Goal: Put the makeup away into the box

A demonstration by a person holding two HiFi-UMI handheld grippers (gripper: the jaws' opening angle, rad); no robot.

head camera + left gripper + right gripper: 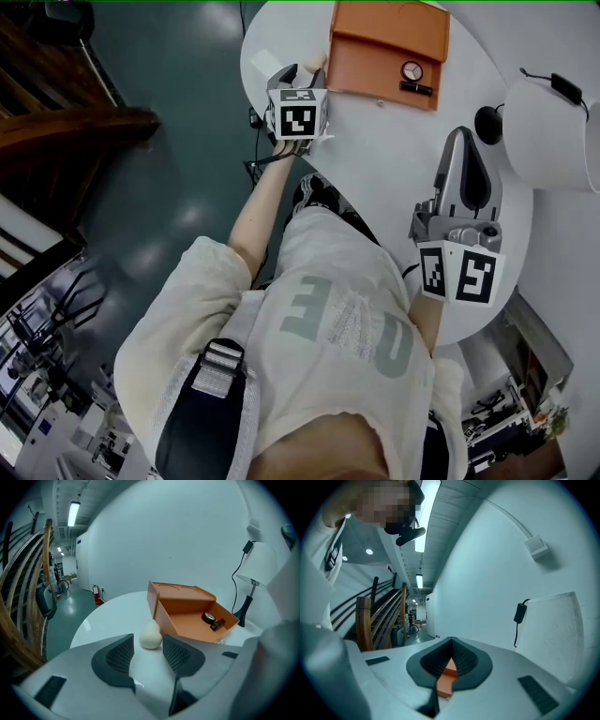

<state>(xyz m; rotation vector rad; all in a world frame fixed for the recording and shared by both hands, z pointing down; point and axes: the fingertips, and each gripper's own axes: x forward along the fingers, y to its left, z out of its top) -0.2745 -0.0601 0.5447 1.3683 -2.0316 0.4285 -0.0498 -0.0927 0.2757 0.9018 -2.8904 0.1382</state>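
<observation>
The makeup sponge (pixel 150 637), white and egg-shaped, stands on the white round table (pixel 394 159) at the mouth of the left gripper (pixel 147 642). The jaws are spread, one pad on each side of the sponge, and neither pad presses on it. The orange box (pixel 180 626) lies open just beyond the sponge, lid folded back. Inside it, toward the far end, rest a round compact (pixel 209 617) and a small dark stick-shaped item (pixel 217 625), side by side.

A table lamp (pixel 258 566) with a white shade and black base stands past the box, cord running up the white wall (pixel 164 541). The floor (pixel 169 141) is dark, glossy teal. A wooden stair railing (pixel 28 597) rises at the left.

The left forearm (pixel 267 202) is extended, with its gripper angled down at the table edge. The right gripper (pixel 451 660) is held nearly level over the table's near right side, well apart from the box. Its jaws are pressed together. An orange piece shows in the gap below the pads; what it is cannot be told.
</observation>
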